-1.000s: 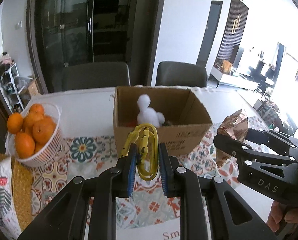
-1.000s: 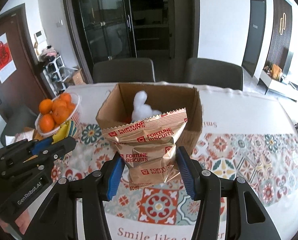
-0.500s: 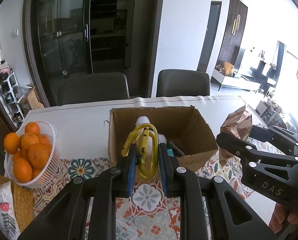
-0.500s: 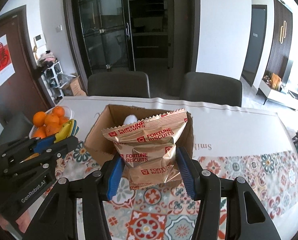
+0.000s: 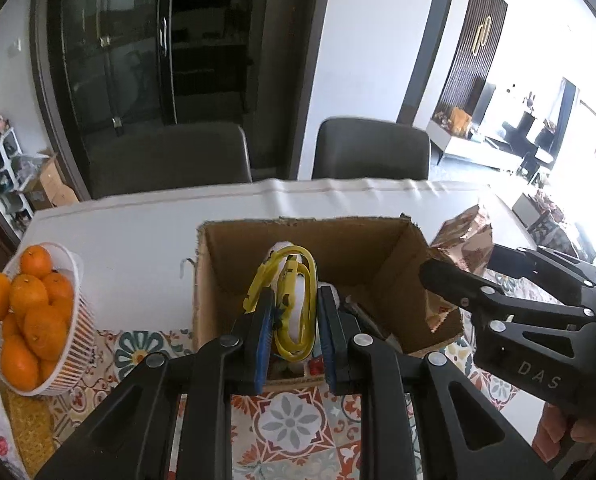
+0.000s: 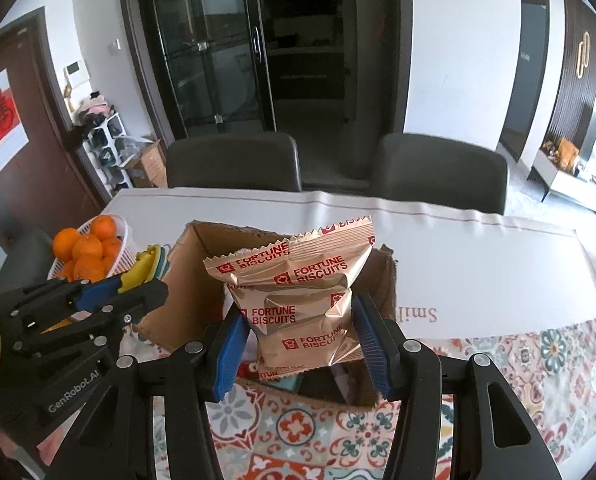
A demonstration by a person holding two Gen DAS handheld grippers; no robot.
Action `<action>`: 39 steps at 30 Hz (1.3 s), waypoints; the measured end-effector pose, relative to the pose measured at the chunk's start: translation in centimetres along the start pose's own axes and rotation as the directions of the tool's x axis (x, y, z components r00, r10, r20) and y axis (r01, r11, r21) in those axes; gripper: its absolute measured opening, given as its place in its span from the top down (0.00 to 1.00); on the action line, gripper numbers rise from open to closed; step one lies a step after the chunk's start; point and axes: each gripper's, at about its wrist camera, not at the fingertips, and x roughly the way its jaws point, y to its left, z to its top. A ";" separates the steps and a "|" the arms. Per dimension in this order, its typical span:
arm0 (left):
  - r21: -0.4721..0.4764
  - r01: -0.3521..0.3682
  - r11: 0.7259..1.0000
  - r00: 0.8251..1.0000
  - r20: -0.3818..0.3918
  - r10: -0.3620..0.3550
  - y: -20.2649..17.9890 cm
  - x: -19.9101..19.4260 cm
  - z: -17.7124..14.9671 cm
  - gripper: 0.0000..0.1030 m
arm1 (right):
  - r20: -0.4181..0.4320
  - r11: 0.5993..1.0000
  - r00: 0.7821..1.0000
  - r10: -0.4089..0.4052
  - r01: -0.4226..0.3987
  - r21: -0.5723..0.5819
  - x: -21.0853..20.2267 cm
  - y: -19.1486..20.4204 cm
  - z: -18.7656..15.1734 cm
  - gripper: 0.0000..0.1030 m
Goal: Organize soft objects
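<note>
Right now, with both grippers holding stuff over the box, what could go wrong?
1. The left gripper and right gripper hang close together over one box; they could bump as they lower.
2. The biscuit packs are a loose stack pinched only at the sides, so one could slide out and miss.
3. The yellow cable loops loosely above the left gripper and might snag the box rim.

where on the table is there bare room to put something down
The white cloth behind and right of the cardboard box is bare, up to the two chairs. A narrower white strip lies between the box and the orange basket. The box itself is crowded, and both grippers hang over it.
</note>
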 end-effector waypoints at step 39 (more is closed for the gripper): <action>-0.103 -0.329 0.939 0.923 0.176 0.343 -2.8 -15.4 -11.7 0.01 | 0.199 0.994 0.974 -0.106 0.099 0.045 -14.5 2.1 -11.4 0.13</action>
